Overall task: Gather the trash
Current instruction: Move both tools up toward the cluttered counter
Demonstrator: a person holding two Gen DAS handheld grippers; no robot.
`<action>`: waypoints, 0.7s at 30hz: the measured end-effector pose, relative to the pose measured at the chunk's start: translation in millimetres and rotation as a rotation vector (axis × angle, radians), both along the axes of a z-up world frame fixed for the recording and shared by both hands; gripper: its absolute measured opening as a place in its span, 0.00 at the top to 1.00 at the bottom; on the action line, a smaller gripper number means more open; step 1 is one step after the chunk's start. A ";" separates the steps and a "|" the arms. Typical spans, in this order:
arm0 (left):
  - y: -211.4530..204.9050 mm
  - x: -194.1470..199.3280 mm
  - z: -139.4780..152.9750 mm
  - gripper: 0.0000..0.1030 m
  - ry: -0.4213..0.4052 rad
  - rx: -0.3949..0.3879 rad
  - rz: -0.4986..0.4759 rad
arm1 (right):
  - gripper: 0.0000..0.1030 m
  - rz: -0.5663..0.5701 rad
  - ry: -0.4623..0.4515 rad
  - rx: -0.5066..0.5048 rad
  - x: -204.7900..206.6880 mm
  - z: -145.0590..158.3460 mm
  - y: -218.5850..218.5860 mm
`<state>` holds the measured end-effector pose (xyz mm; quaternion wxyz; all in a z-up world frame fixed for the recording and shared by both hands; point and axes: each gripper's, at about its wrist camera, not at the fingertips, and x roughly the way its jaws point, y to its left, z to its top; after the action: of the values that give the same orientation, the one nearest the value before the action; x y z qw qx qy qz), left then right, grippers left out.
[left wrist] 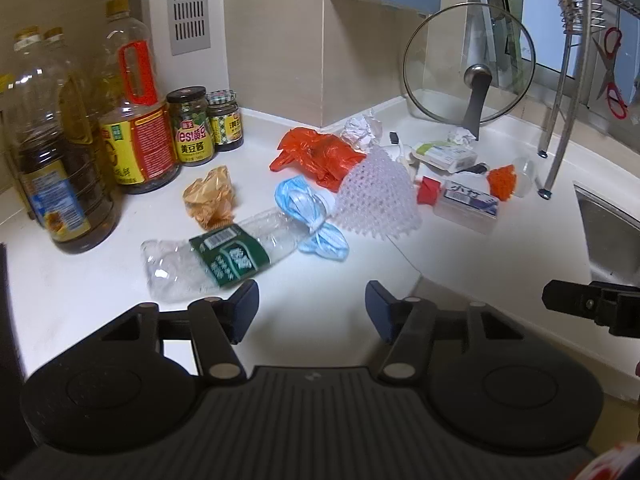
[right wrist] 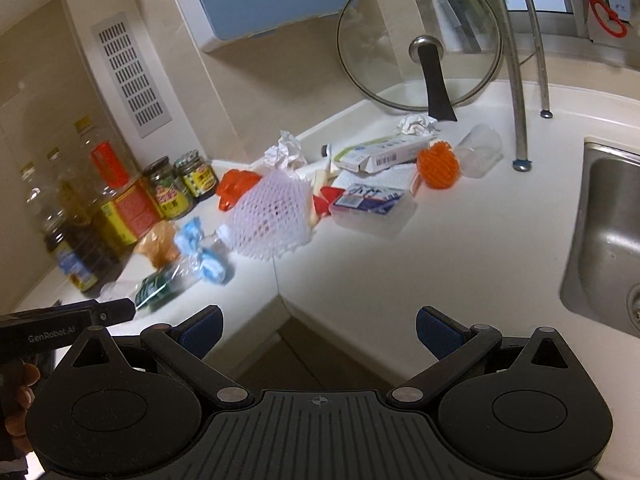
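Your crushed plastic bottle (left wrist: 208,260) is lying on the white counter (left wrist: 320,304) near its front edge, long axis slanting, neck pointing toward the back corner and the blue mask (left wrist: 316,220). Both your left hand-held gripper (left wrist: 311,308) and right hand-held gripper (right wrist: 319,330) are standing apart, holding nothing. Only the right view is showing the sink (right wrist: 612,240) basin and "GenRobot.AI" lettering.
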<state>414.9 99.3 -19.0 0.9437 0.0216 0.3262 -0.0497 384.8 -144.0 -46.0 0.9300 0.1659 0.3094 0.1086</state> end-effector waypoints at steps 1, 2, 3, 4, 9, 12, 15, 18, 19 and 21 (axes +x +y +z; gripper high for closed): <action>0.7 7.0 -1.3 0.46 0.000 -0.001 0.000 | 0.00 -0.001 0.000 -0.001 5.1 -0.9 2.2; 1.4 13.1 -3.2 0.46 -0.001 -0.002 0.001 | 0.00 -0.002 0.001 -0.003 10.0 -2.0 4.3; 1.7 18.8 -4.5 0.46 -0.001 -0.005 0.002 | 0.00 -0.001 0.003 -0.005 14.8 -2.7 5.7; 1.9 24.5 -5.6 0.46 -0.001 -0.008 0.003 | 0.00 0.000 0.003 -0.007 19.6 -3.7 7.6; -1.8 49.5 -9.5 0.47 -0.011 -0.009 0.016 | 0.07 0.014 -0.010 -0.011 42.9 -5.6 15.8; -5.7 62.3 -13.0 0.47 -0.008 -0.006 0.030 | 0.08 0.017 -0.008 0.003 60.6 -7.1 17.5; -9.4 72.9 -15.4 0.47 -0.012 -0.005 0.048 | 0.10 0.024 -0.011 0.011 77.8 -7.9 19.2; -11.8 84.7 -17.9 0.47 -0.013 -0.003 0.076 | 0.10 0.046 -0.010 0.021 95.4 -7.7 20.4; -12.9 88.5 -19.0 0.48 -0.011 -0.004 0.084 | 0.10 0.057 -0.010 0.025 101.1 -7.5 20.9; -15.1 96.8 -21.3 0.49 -0.005 -0.005 0.099 | 0.11 0.075 -0.014 0.028 111.3 -6.8 21.1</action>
<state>511.8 84.2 -40.3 0.9460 0.0032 0.3242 -0.0036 496.0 -122.9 -52.8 0.9251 0.1663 0.3072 0.1486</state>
